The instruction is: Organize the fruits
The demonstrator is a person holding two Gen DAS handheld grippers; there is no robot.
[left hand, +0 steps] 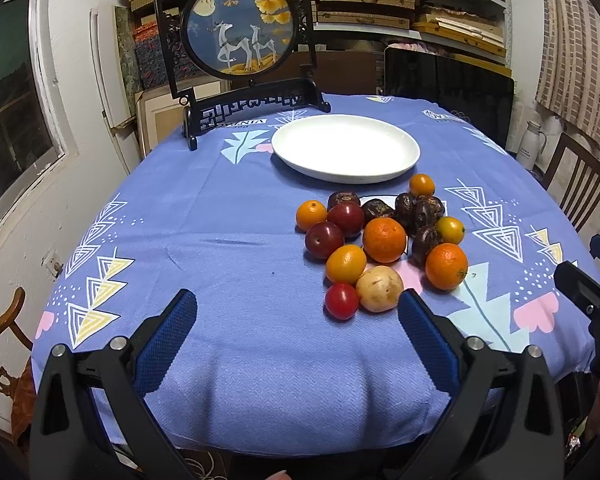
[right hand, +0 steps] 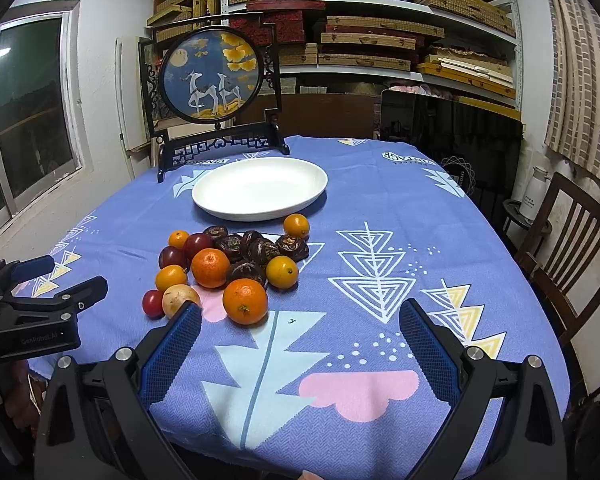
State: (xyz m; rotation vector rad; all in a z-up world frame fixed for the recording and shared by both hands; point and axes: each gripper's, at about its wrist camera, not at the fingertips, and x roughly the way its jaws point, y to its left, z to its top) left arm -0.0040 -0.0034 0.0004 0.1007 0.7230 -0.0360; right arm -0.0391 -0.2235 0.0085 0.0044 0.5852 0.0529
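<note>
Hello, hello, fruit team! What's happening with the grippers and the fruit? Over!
Left gripper open, empty. Right gripper open, empty. Fruit pile on the tablecloth, white plate behind it bare. Nothing blocking. Over.

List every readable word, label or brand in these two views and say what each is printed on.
"GenRobot.AI": on the black body of the left gripper, seen in the right wrist view.
"VINTAGE", upside down and partly folded: printed on the blue tablecloth near the far right edge; a smaller line under it is unreadable.
A second print beside the white plate, by the screen stand, is too distorted to read.
Marking on the white flask: too small.
</note>
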